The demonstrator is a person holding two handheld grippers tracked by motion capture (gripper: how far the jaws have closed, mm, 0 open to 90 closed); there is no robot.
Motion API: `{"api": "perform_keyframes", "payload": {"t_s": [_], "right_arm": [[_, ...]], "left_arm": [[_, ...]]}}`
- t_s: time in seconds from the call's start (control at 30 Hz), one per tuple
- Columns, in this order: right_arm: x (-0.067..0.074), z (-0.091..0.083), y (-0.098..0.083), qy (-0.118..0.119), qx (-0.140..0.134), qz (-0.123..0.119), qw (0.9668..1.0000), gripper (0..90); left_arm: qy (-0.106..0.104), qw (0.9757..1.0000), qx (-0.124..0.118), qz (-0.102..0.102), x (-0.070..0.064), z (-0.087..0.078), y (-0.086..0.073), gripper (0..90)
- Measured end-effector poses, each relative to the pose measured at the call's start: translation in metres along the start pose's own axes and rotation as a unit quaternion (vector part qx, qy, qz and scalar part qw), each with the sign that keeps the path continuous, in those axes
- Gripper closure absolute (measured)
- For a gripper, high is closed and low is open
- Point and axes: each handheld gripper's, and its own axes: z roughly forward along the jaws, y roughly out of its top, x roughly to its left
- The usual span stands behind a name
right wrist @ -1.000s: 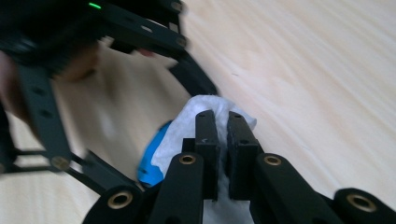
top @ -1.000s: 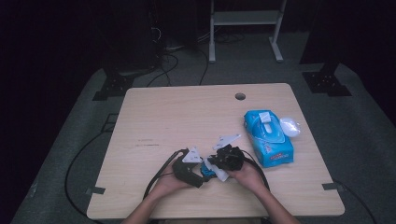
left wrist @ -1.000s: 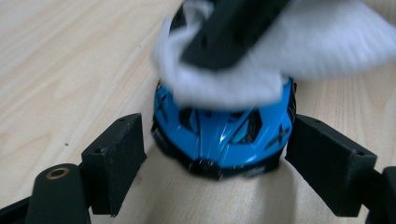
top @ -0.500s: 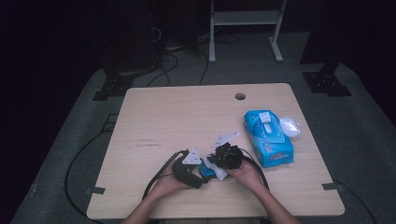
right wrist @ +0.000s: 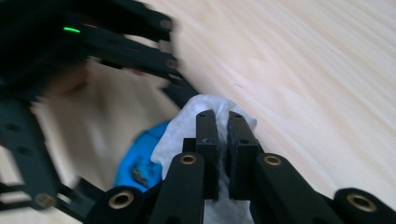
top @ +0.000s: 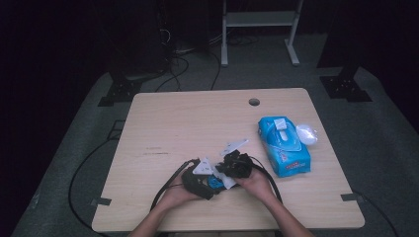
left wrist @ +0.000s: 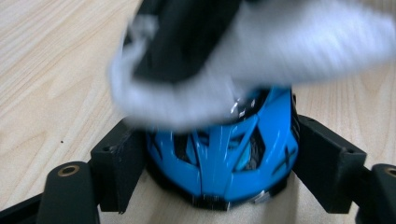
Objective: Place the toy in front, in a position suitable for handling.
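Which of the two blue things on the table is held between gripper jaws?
The small blue helmet-shaped object, clamped by the left gripper. The blue wipes pack lies apart, untouched, toward the table's right edge.

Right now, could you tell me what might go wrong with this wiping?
The left gripper holds the small blue helmet only by its curved sides, so pressure from the wipe could push it out of the jaws. The right gripper pinches only a small fold of the wipe, which might slip free.
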Motion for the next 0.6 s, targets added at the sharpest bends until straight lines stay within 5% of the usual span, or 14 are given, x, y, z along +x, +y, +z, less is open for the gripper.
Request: {"api": "perform_keyframes", "payload": {"t_s": [0.13,0.3,0.4,0.47,0.53,0.6], "right_arm": [[0.006,0.005,0.004,0.027,-0.005,-0.005,0.9996,84.7],[-0.011,-0.011,-0.004,-0.012,-0.008,0.019,0.9997,84.7],[-0.010,-0.008,-0.005,-0.003,-0.013,0.026,0.9996,84.8],[-0.002,0.000,-0.002,0.020,-0.017,0.018,0.9995,84.7],[0.007,0.005,0.002,0.010,-0.012,-0.010,0.9998,84.6],[0.004,0.002,0.002,0.009,-0.009,-0.009,0.9999,84.6]], "left_arm": [[0.003,1.0000,0.003,0.007,-0.002,0.001,0.001,21.8],[0.001,0.9999,0.005,0.013,-0.002,-0.001,0.001,22.7],[-0.003,0.9999,0.010,0.013,-0.002,-0.001,0.002,23.3],[-0.004,0.9998,0.012,0.013,-0.002,-0.002,0.001,23.3],[-0.008,0.9997,0.015,0.019,0.000,-0.005,-0.001,23.6],[-0.011,0.9997,0.015,0.019,0.000,-0.006,-0.001,24.3]]}}
